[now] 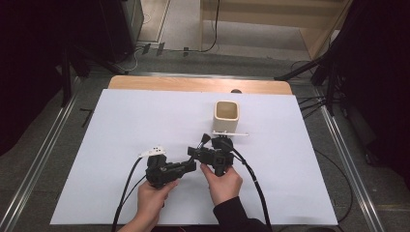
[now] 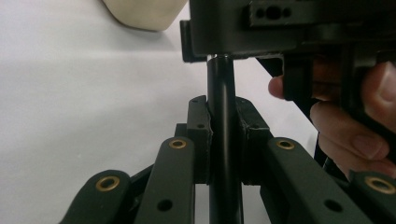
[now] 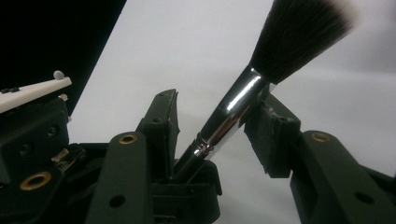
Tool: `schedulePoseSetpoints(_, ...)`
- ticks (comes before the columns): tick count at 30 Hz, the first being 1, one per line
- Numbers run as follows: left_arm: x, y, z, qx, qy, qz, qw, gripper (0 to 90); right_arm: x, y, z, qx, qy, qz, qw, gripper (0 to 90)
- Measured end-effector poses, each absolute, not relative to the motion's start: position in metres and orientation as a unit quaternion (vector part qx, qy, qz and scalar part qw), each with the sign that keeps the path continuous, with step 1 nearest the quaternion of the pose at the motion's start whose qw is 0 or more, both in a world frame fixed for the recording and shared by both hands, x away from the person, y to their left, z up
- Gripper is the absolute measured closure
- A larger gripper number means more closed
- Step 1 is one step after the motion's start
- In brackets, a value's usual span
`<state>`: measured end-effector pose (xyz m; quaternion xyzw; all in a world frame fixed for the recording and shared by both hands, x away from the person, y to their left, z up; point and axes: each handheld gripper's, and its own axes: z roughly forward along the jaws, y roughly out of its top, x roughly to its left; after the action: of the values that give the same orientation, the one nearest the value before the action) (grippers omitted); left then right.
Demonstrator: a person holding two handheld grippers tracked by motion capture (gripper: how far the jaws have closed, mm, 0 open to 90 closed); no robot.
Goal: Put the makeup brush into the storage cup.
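Right gripper view showed the makeup brush (image 3: 243, 105) slanting between the right claw (image 3: 217, 123) jaws, ferrule against one pad, the other pad apart from it: open, not yet gripping. Left gripper view had the left claw (image 2: 223, 135) clamped on the brush's black handle. A cream cup (image 1: 226, 116) stood just beyond on the white bench (image 1: 121, 125). Judged a hand-over; next, the right claw must pinch before the left releases.
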<state>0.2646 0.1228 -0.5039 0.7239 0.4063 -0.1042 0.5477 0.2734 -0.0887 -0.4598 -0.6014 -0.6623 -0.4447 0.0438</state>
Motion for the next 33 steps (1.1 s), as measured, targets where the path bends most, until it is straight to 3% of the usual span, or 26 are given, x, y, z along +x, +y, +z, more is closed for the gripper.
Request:
schedulePoseSetpoints(8, 0.2642, 0.1218, -0.5049, 0.726, 0.401, -0.107, 0.549, 79.2, 0.2742, -0.0867, -0.4631, -0.6, -0.666, -0.44, 0.056, 65.6)
schedulePoseSetpoints(33, 0.2659, 0.119, -0.5082, 0.731, 0.394, -0.129, 0.543, 78.5, 0.2747, -0.0909, -0.4635, -0.594, -0.656, -0.455, 0.097, 76.7)
